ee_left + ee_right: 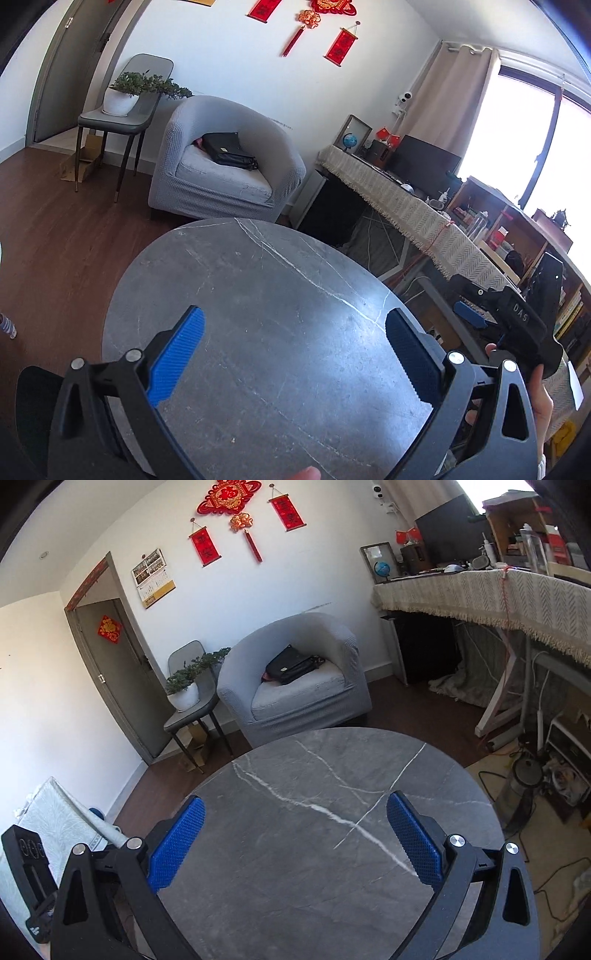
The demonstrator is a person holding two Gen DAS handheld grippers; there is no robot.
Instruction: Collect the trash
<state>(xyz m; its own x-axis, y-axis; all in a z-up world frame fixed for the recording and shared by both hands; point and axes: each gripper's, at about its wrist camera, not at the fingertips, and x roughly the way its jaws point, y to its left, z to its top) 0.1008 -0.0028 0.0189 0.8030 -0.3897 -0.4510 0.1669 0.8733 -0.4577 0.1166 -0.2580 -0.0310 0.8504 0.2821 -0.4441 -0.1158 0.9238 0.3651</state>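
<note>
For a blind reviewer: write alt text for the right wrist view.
The right gripper, fingers wide apart and holding nothing, hovers over a round grey marble table. Behind stands a grey armchair holding a black bag.

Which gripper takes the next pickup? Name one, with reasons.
Right, tentatively. Both the left gripper and the right gripper hover open over the round table, which shows no trash. The only loose floor clutter in view lies on the right gripper's side, beside the desk.

Smooth, seemingly marble-veined table (295,775)
</note>
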